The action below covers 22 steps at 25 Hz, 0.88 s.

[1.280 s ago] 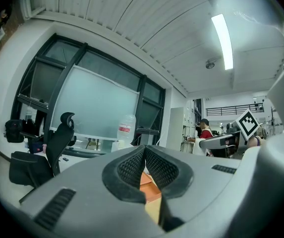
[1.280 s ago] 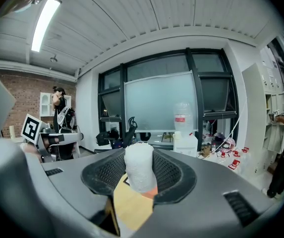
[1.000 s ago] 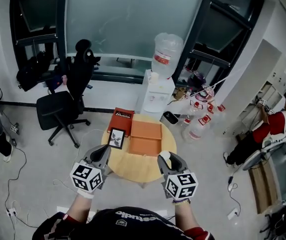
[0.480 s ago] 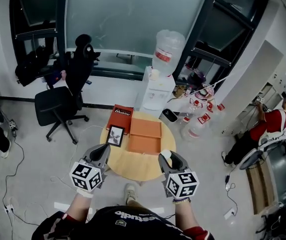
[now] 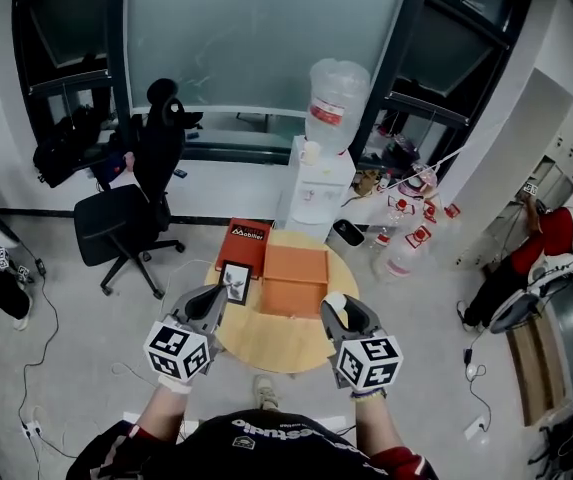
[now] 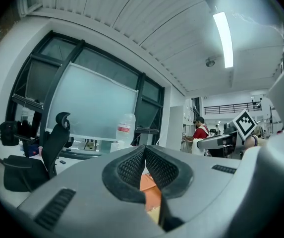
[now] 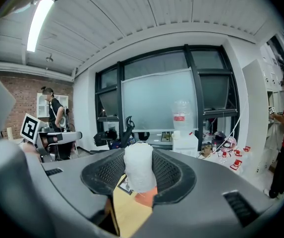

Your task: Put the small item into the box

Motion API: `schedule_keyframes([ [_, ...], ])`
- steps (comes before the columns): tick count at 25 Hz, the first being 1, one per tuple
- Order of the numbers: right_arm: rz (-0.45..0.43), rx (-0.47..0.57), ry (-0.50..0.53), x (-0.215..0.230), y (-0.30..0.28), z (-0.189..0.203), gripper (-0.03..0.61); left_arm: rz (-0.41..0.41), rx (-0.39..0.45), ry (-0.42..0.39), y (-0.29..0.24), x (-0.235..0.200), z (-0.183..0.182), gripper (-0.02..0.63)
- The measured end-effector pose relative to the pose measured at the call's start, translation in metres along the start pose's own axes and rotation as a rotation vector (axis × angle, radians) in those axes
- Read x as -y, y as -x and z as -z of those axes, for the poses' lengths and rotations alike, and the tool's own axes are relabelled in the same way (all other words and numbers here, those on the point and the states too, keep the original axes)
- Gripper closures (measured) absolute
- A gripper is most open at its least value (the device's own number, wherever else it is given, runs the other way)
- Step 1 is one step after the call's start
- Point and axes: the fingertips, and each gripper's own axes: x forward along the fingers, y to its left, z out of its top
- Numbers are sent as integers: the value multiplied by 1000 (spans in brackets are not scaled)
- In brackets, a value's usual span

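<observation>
**White item gripped in the right gripper, short of the orange box**

From the head camera, a round wooden table (image 5: 266, 343) fills the middle of the frame. On its far half lies a flat orange box (image 5: 294, 278). A red board (image 5: 246, 238) sits at the box's upper left, and a small framed picture (image 5: 234, 280) lies just beside its left edge. Both grippers hover over the table's near rim. The left gripper (image 5: 211, 304), lower left of the box, has its jaws pressed together on nothing. The right gripper (image 5: 337, 310), lower right of the box, is clamped on the small white item (image 5: 335, 302). The item stands upright between the pads, its long axis vertical. The box lies ahead and slightly left of that gripper, and the right hand looks the nearer.
</observation>
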Motion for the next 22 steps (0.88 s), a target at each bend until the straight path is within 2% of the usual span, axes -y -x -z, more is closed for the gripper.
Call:
schedule_keyframes([
  [15,-35,-43,-25,51,-54,5,390,48,-31,-84,-71,4,-4,595],
  [17,-39,-53,-26,57,-62,8,390,48,-35,-70,-77,2,-2,595],
  [20,-49,-60,-29,62,-72,12,390,63,-29,6,-84,-1,2,595],
  [22,-59,-66,-32,65,-78,16,390,59,-29,24,-87,-4,4,595],
])
